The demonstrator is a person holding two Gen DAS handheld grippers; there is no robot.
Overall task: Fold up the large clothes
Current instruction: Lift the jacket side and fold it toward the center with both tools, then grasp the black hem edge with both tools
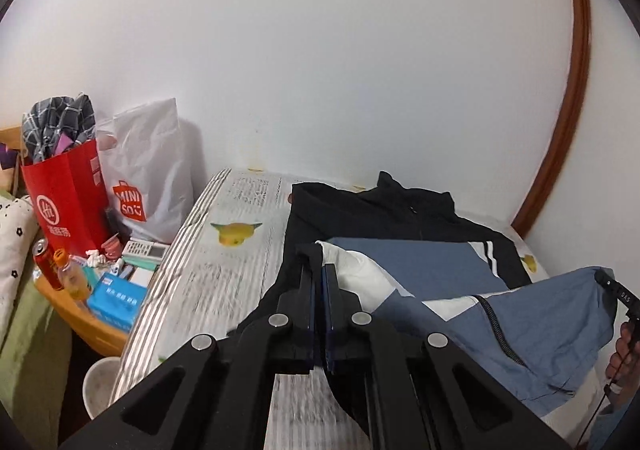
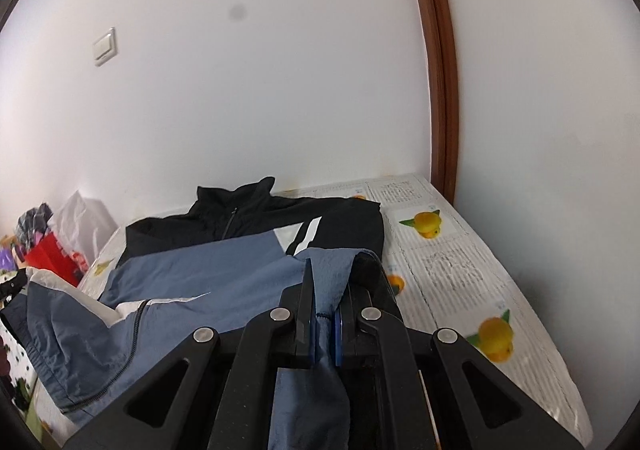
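Observation:
A large zip jacket (image 1: 420, 262) in black, blue and white lies on the bed (image 1: 224, 270), collar toward the wall. My left gripper (image 1: 322, 270) is shut on the jacket's lower left edge, dark fabric hanging below it. My right gripper (image 2: 326, 278) is shut on the jacket's (image 2: 208, 270) blue lower right hem and holds it lifted. The held bottom part sags between both grippers above the chest. The right gripper also shows at the right edge of the left wrist view (image 1: 624, 298).
The bed cover (image 2: 452, 270) has a newspaper and fruit print. The white wall lies just behind the bed, with a brown door frame (image 2: 440, 90) at the right. Left of the bed a cluttered bedside table (image 1: 100, 290) holds a red bag (image 1: 68, 202), white bag (image 1: 152, 178), bottles and boxes.

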